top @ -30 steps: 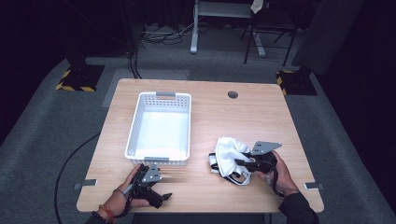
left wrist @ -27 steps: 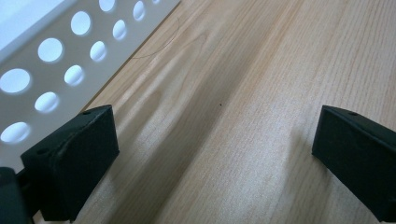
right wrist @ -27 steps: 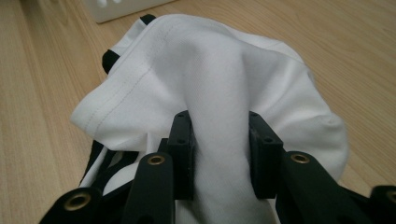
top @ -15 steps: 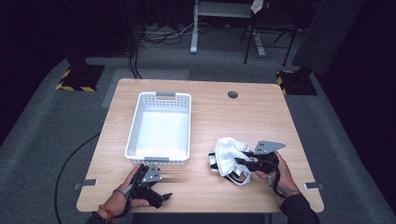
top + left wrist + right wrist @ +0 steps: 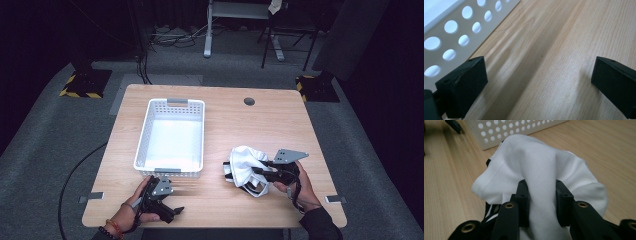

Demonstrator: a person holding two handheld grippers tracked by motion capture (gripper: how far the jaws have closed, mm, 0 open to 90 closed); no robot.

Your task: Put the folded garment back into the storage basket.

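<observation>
Pinching white cloth, right claw level, low

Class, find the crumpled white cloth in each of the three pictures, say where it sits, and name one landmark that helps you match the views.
High view: the crumpled white cloth lies at lower right of the wooden table, right of the basket, pinched by the right gripper.
Left gripper view: not in it.
Right gripper view: centre, bunched between the black fingers.
Shared landmark: the white perforated plastic basket.
</observation>
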